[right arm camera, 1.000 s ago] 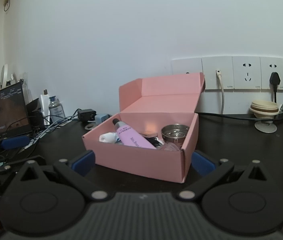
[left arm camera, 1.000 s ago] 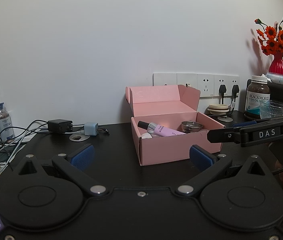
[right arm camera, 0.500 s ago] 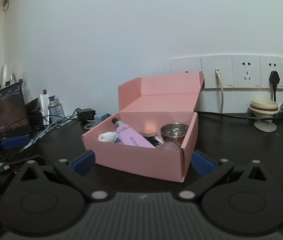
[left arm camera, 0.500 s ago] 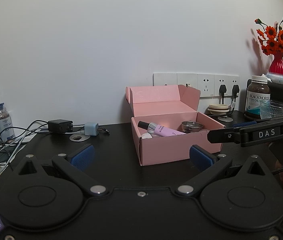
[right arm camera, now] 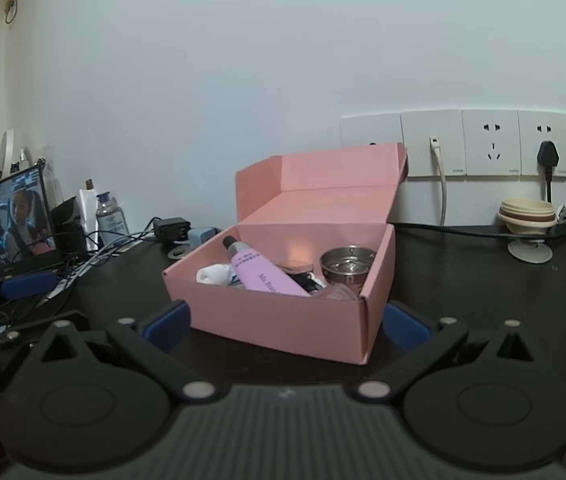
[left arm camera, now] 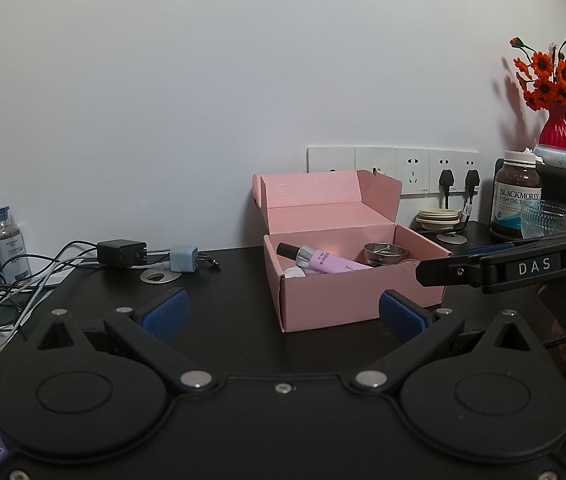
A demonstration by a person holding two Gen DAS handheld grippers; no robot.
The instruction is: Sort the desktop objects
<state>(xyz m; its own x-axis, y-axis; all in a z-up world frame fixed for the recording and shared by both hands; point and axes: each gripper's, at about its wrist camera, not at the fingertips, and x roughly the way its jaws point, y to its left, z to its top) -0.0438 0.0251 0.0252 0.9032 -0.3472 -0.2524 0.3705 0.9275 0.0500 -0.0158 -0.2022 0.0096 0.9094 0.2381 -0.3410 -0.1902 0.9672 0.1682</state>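
Since the earlier frames we see almost nothing moved: the pink box (right arm camera: 283,308) sits mid-desk, lid up, holding the lilac tube (right arm camera: 263,276) and steel cup (right arm camera: 347,266), while the left gripper (left arm camera: 283,312) and right gripper (right arm camera: 285,322) stay spread and empty, suggesting sorting is done or paused.

I see a plain pink box (right arm camera: 283,320) on my black desk (right arm camera: 463,280), with a lilac tube (right arm camera: 267,276) inside. Orange flowers (left arm camera: 551,80) stand in a ribbed red vase (left arm camera: 556,130); both my grippers' pads (left arm camera: 165,314) are blue.
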